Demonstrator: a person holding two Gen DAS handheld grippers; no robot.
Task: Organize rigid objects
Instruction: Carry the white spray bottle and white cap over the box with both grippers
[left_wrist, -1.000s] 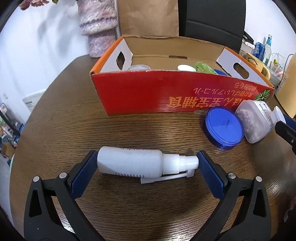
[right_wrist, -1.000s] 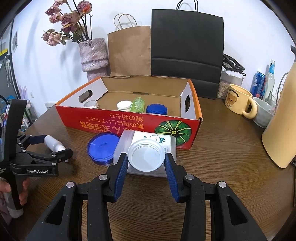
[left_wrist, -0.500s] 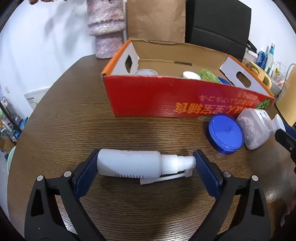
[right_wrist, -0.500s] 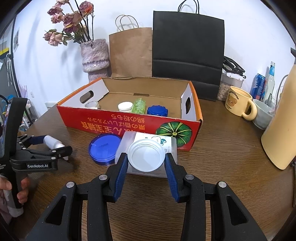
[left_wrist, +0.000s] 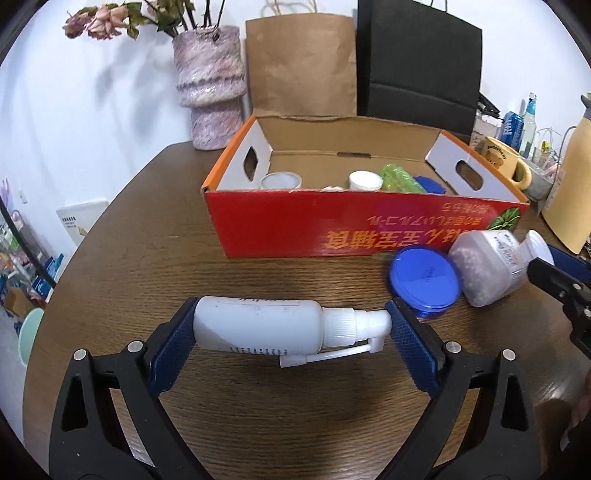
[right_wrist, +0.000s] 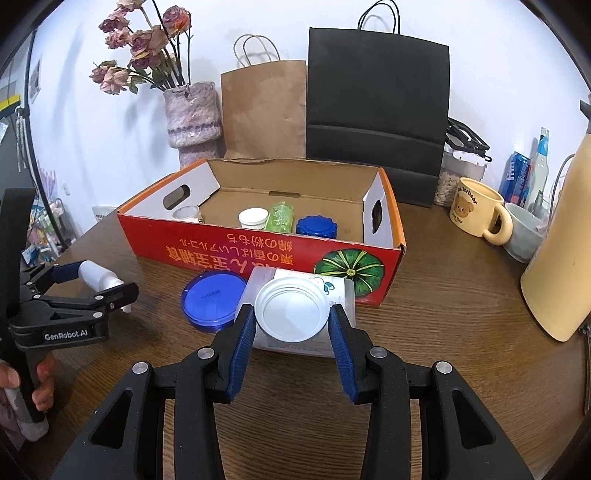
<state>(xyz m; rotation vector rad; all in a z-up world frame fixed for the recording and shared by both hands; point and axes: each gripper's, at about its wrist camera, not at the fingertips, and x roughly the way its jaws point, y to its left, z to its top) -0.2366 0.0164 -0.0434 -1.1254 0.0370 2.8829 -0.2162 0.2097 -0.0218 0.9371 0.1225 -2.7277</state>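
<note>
My left gripper (left_wrist: 291, 325) is shut end to end on a white spray bottle (left_wrist: 258, 329) and holds it sideways just above the table; it also shows in the right wrist view (right_wrist: 99, 277). My right gripper (right_wrist: 291, 314) is shut on the white lid of a clear jar of pale beads (right_wrist: 291, 308), which lies on its side before the red cardboard box (right_wrist: 258, 254). The same jar shows in the left wrist view (left_wrist: 487, 266). A blue round lid (right_wrist: 214, 297) lies flat beside the jar. The box (left_wrist: 332, 232) holds several small containers.
A stone vase of dried flowers (right_wrist: 192, 118), a brown paper bag (right_wrist: 264, 110) and a black bag (right_wrist: 376, 110) stand behind the box. A bear mug (right_wrist: 476, 212), a grey bowl (right_wrist: 524, 232) and a tall yellow jug (right_wrist: 565, 251) stand at the right.
My left gripper has risen with the spray bottle and tilted up, so the box interior shows more. My right gripper has lifted the jar slightly off the table.
</note>
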